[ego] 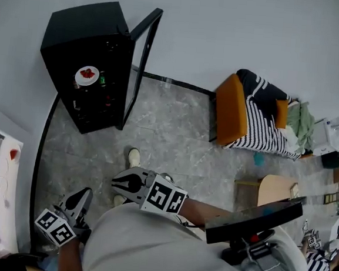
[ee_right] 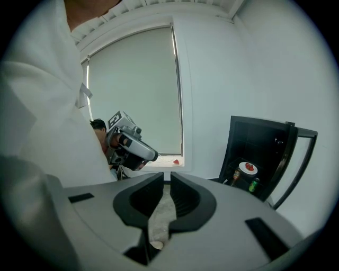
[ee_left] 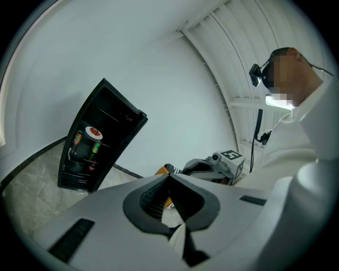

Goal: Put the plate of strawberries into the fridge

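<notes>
The white plate of strawberries (ego: 87,75) sits on an upper shelf inside the black fridge (ego: 78,32), whose door (ego: 142,59) stands open. The plate also shows in the left gripper view (ee_left: 94,132) and in the right gripper view (ee_right: 247,169). Both grippers are held low near the person's body, well back from the fridge. My left gripper (ego: 83,199) is shut, tips touching (ee_left: 169,178), with nothing in it. My right gripper (ego: 124,183) has its jaws almost together (ee_right: 167,175), with only a thin slit between them, and holds nothing.
Bottles and a green can (ee_right: 254,184) stand on the shelf under the plate. An orange chair with a striped cloth (ego: 242,112) and a round wooden table (ego: 277,188) stand to the right. A white ledge (ego: 8,194) runs along the left wall. Grey floor (ego: 169,138) lies before the fridge.
</notes>
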The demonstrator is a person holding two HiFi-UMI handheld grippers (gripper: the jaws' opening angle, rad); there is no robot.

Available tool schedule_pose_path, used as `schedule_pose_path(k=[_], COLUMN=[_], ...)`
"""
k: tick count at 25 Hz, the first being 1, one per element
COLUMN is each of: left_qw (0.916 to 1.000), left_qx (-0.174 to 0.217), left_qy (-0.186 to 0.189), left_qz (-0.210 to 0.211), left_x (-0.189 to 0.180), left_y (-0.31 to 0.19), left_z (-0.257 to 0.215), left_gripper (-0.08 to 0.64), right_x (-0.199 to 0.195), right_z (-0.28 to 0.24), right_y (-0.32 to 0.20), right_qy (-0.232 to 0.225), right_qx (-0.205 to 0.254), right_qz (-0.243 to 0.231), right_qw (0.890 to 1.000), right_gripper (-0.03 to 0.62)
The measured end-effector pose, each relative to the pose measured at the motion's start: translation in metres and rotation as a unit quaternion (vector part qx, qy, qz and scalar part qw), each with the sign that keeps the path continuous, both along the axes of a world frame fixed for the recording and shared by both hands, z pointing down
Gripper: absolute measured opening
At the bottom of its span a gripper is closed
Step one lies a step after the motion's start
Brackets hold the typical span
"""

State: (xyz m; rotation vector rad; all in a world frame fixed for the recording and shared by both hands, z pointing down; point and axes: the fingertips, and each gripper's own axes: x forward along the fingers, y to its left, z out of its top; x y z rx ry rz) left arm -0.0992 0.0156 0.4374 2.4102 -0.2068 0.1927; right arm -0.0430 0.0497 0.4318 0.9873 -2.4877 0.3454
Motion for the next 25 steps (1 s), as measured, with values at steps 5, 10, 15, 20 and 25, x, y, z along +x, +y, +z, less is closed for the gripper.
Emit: schedule_pose_path(k=[5,10,15,20,25], left_qw=[0.9998,0.9998,0.9998,0.9996,0.9988], left_qx=[0.013,0.007,0.009,0.010,0.003], left_qy=[-0.014,-0.015,-0.019,-0.023,-0.012], left_qz=[0.005,0.005,-0.001,-0.014,0.048], left_x=[0.005,0.011,0.014,0.013,0.044], left_y=[0.002,-0.003,-0.008,-0.010,-0.003], left_z=[0.004,0.007,0.006,0.008,0.011], left_gripper=[0.012,0.012,0.012,0.013,0.013], right_x=[0.005,0.011,0.017,0.020,0.046], right_z=[-0.002,-0.001,-0.003,-0.004,-0.013], right_y=[0.002,-0.002,-0.006,-0.008,0.009], right_qy=[0.006,0.007,0.006,0.005,0.010], right_qx=[0.004,0.005,0.001,-0.001,-0.013], right_qz=[0.002,0.004,-0.002,-0.017,0.044], right_qw=[1.000,1.000,1.000,1.000,0.999], right_gripper=[0.048,0.046,0.045,0.044,0.044])
